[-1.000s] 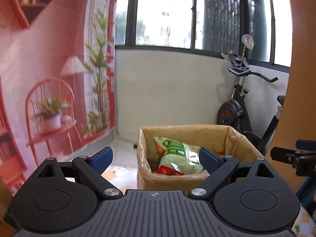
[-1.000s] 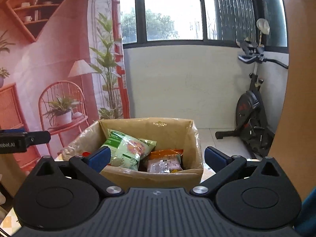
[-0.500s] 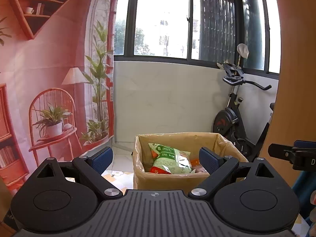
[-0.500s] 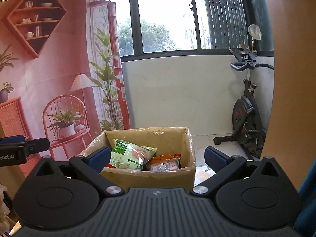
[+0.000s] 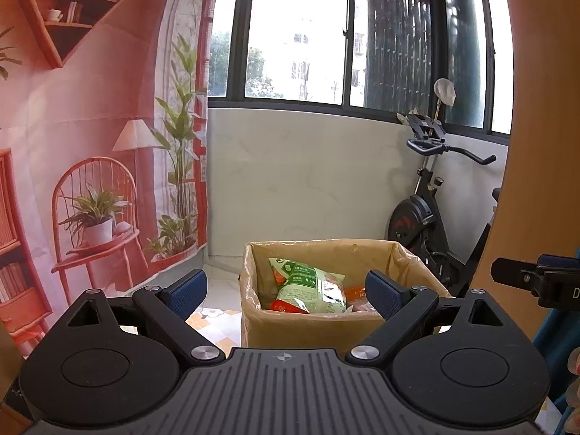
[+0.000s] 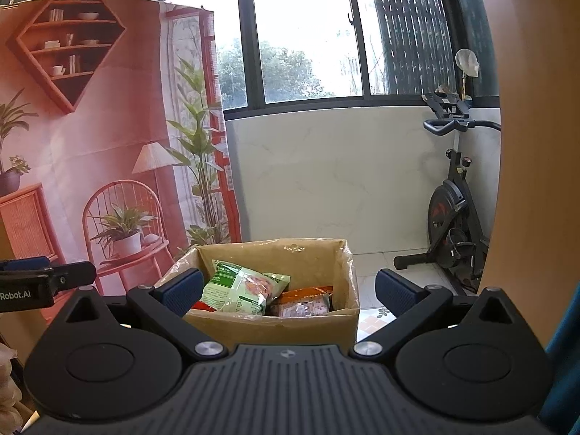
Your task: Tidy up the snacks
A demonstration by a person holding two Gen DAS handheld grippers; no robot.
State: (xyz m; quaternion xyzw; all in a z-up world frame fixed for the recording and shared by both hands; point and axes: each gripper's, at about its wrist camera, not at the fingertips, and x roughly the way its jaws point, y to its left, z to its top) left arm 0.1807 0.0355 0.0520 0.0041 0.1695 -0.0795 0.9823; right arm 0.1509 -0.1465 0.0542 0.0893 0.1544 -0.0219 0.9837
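- Nearest you, the left gripper [image 5: 286, 291] and right gripper [image 6: 288, 290] both have their jaws spread wide, holding nothing.
- Just beyond stands the cardboard box [image 6: 275, 326], lined with clear plastic.
- Inside lean a green snack bag [image 6: 243, 286] and an orange packet [image 6: 308, 299] (a red one is partly hidden).
- Judge the task well advanced: no loose snacks are visible outside the box.
- Farthest back, the exercise bike [image 6: 453, 217] stands well apart.

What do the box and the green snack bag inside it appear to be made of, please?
The box looks like plain matte brown cardboard, with a glossy clear plastic liner crinkling over its rim. The green snack bag seems to be printed plastic film, judging by its sheen and creases.
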